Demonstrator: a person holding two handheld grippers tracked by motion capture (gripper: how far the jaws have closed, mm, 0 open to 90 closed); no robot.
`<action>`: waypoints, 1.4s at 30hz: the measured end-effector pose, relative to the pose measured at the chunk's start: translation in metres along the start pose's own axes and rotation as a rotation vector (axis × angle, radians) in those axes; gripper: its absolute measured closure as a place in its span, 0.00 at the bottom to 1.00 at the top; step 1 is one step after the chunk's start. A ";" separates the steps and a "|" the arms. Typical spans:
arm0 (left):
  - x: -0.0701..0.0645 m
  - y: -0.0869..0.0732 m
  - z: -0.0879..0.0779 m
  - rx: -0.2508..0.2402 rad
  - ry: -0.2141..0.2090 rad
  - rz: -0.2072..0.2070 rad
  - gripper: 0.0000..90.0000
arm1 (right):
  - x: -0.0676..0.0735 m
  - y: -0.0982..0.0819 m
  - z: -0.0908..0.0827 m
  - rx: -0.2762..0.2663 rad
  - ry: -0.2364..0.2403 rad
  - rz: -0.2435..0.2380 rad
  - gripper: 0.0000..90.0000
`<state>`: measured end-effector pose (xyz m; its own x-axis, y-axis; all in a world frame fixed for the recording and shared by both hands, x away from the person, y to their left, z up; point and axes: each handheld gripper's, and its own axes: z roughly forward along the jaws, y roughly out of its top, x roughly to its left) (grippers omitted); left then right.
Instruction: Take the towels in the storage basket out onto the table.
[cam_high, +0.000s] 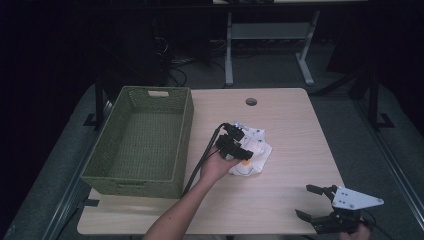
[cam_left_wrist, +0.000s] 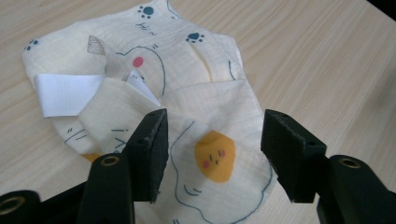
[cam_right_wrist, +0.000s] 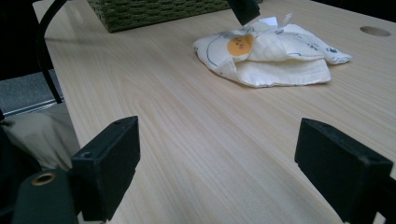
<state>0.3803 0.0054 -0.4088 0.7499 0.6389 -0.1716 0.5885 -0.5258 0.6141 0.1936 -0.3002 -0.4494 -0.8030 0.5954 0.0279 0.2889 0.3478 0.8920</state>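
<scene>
A folded cream cloth (cam_high: 256, 149) printed with paw marks and an orange egg-yolk face lies on the wooden table (cam_high: 290, 185), right of centre. My left gripper (cam_high: 243, 145) hovers right over it. In the left gripper view the cloth (cam_left_wrist: 187, 88) spreads under and between the jaws of the left gripper (cam_left_wrist: 215, 128), which stand apart without pressing on it; a white label (cam_left_wrist: 65, 93) sticks out of the folds. My right gripper (cam_high: 305, 201) rests open at the table's near right corner, well away from the cloth (cam_right_wrist: 275, 56), with nothing between its fingers.
A green woven basket (cam_high: 187, 117) with nothing in it stands on the left half of the table, its wall close to the left arm's cable. A round cable hole (cam_high: 251, 101) sits near the far edge. Table legs and dark floor lie beyond.
</scene>
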 end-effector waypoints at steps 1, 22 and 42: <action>0.000 -0.002 -0.001 -0.014 -0.010 0.002 0.44 | 0.000 0.000 0.000 0.003 -0.001 0.005 0.15; 0.004 -0.037 -0.016 -0.162 -0.133 -0.064 0.34 | -0.001 -0.002 0.004 0.023 -0.008 0.005 0.15; 0.008 -0.065 -0.027 -0.237 -0.187 -0.084 0.32 | 0.001 -0.002 0.006 0.033 -0.012 -0.001 0.15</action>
<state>0.3396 0.0599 -0.4289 0.7570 0.5488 -0.3546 0.5806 -0.3160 0.7503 0.1956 -0.2962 -0.4541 -0.7971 0.6035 0.0209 0.3047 0.3720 0.8768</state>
